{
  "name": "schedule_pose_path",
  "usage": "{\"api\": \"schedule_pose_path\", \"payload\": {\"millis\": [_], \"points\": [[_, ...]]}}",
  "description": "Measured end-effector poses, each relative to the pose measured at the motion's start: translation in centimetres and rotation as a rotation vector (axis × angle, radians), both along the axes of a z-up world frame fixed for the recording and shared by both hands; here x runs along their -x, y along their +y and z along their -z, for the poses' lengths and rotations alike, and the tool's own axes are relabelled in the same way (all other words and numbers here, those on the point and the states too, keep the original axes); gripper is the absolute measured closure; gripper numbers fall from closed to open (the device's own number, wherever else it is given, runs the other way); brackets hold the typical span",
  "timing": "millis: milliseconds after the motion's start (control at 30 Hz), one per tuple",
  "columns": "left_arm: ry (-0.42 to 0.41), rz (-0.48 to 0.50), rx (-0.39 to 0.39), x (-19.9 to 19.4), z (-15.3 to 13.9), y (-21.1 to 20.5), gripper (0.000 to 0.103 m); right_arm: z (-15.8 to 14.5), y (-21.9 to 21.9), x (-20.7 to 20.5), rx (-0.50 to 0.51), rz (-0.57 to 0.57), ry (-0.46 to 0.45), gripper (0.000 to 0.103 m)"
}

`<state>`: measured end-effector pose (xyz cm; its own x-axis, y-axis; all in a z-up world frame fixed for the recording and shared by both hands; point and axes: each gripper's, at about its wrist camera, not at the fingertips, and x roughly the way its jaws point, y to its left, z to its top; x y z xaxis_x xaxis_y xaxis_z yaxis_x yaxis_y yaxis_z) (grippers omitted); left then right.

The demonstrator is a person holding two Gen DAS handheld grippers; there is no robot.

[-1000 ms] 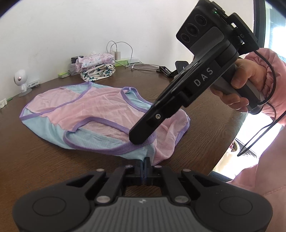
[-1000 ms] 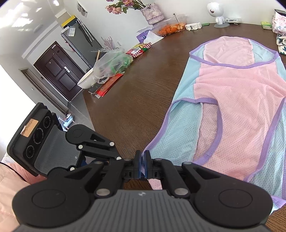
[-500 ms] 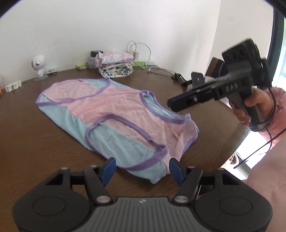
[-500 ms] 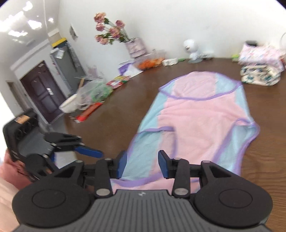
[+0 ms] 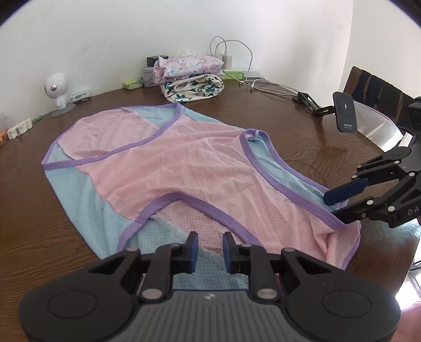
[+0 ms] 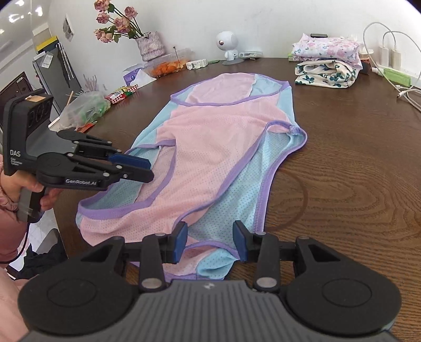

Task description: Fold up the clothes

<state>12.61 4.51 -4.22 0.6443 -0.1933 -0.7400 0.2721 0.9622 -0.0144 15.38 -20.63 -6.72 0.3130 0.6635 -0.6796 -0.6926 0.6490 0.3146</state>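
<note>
Both grippers released one garment (image 5: 184, 168).

You had a white robot figurine (image 5: 57, 90), chargers with cables (image 5: 228, 56) and a phone stand (image 5: 345, 113) along the table (image 5: 302, 126) edge; flowers (image 6: 115, 22) and snack packets (image 6: 121, 93) stood opposite.

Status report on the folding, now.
Left tool closing, right tool open, neither gripping. Pink and blue garment flat on table, near edge under both. Nothing in the way.
</note>
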Motion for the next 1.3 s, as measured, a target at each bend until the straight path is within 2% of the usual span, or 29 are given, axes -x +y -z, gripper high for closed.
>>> {"api": "schedule_pose_path", "payload": {"millis": [133, 233, 267, 333, 367, 433, 500, 567, 633, 733, 967, 1067, 1133, 1167, 1200, 1267, 1300], "points": [[0.001, -0.020, -0.005, 0.3, 0.1, 1.2, 0.083, 0.0, -1.1, 0.2, -0.042, 0.021, 0.079, 0.064], [0.007, -0.014, -0.012, 0.6, -0.3, 2.1, 0.081, -0.5, -1.0, 1.1, -0.012, -0.003, 0.094, 0.063], [0.008, -0.017, -0.002, 0.6, -0.6, 2.4, 0.079, -1.0, -0.8, 1.3, -0.015, -0.027, 0.085, 0.063], [-0.029, -0.032, 0.012, 0.3, -1.5, 3.0, 0.070, -2.1, -0.7, 1.2, -0.030, -0.051, 0.038, 0.060], [-0.051, -0.048, 0.002, 0.0, -1.8, 3.2, 0.062, -2.8, -0.6, 0.7, -0.033, -0.039, -0.008, 0.055], [-0.085, -0.087, -0.032, -0.8, -2.2, 3.6, 0.061, -3.9, 0.0, -0.7, -0.016, 0.010, -0.098, 0.048], [-0.095, -0.117, -0.073, -1.8, -2.0, 3.9, 0.064, -4.1, 1.1, -2.5, 0.024, 0.054, -0.162, 0.048], [-0.078, -0.125, -0.095, -2.7, -1.4, 4.3, 0.066, -3.5, 2.4, -4.1, 0.040, 0.059, -0.172, 0.048], [-0.046, -0.124, -0.101, -3.2, -0.5, 4.7, 0.083, -2.7, 3.5, -5.6, 0.058, 0.067, -0.166, 0.048], [-0.044, -0.113, -0.083, -2.8, -0.1, 5.2, 0.088, -1.2, 4.7, -7.0, 0.074, 0.068, -0.149, 0.048], [-0.049, -0.085, -0.121, -1.4, -0.1, 5.7, 0.089, 0.4, 5.5, -8.1, 0.078, 0.084, -0.121, 0.048], [-0.062, -0.098, -0.082, -0.8, -0.8, 6.5, 0.090, 0.4, 5.2, -8.2, 0.057, 0.092, -0.109, 0.047], [-0.077, -0.088, -0.072, -0.2, -1.6, 6.7, 0.088, 0.3, 4.9, -8.3, 0.034, 0.097, -0.096, 0.047], [-0.085, -0.083, -0.068, 0.1, -1.9, 6.8, 0.081, 0.2, 4.8, -8.4, 0.024, 0.099, -0.091, 0.047], [-0.086, -0.074, -0.088, 0.3, -2.1, 6.6, 0.071, 0.2, 4.7, -8.3, 0.023, 0.103, -0.092, 0.047], [-0.082, -0.055, -0.144, 0.6, -2.0, 6.0, 0.064, 0.2, 4.6, -8.3, 0.020, 0.105, -0.090, 0.046], [-0.076, -0.047, -0.164, 0.6, -1.9, 5.8, 0.064, 0.2, 4.6, -8.3, 0.020, 0.104, -0.088, 0.046]]}}
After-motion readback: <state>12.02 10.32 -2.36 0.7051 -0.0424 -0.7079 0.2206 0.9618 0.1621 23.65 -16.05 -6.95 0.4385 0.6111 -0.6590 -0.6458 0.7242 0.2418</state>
